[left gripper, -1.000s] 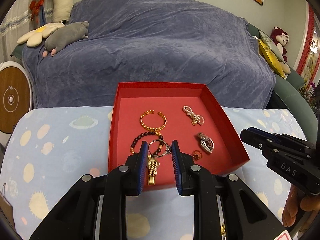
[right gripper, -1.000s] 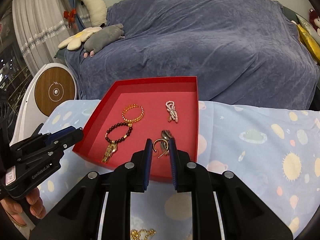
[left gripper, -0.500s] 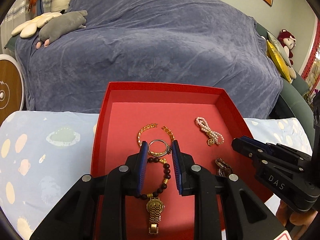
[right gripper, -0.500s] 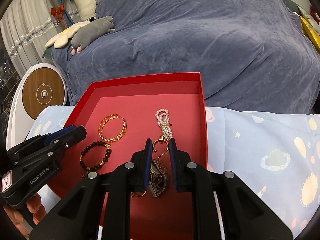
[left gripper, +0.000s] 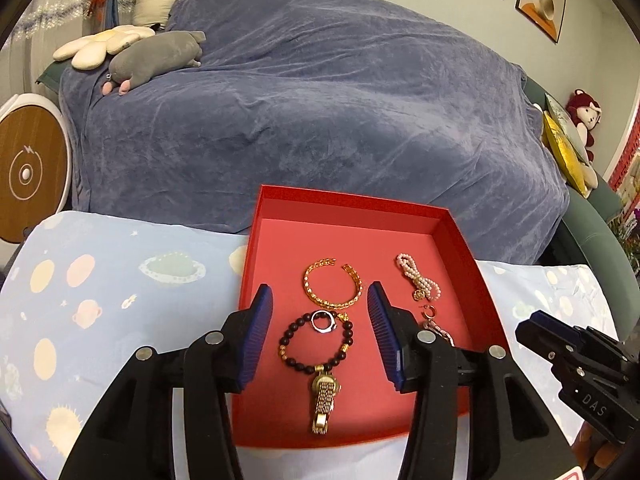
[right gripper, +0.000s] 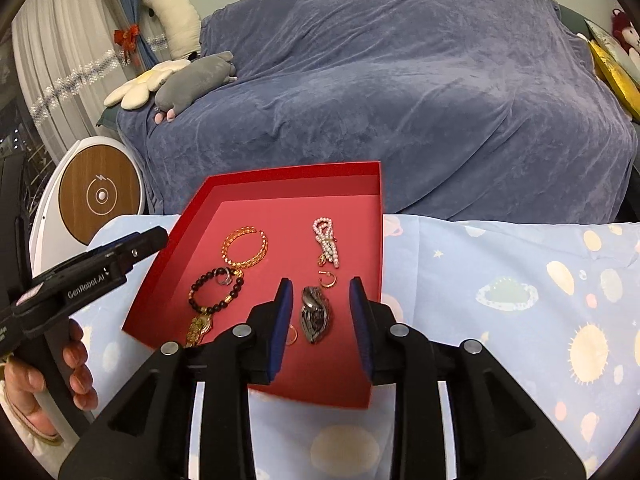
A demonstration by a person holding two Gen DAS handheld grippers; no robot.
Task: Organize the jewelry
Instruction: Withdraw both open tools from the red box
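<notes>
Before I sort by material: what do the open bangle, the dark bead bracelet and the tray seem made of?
Open bangle: gold-coloured metal, shiny links. Dark bead bracelet: glossy dark beads, stone or wood, unclear, with gold spacers. Tray: matte red, probably cardboard.

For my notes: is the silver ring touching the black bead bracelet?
Touching. In the left wrist view the silver ring lies on the top of the black bead bracelet.

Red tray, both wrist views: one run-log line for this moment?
step: jewelry drop-off | left gripper: opening, silver ring lies free on beaded bracelet | right gripper: opening, gold earring lies free | red tray
</notes>
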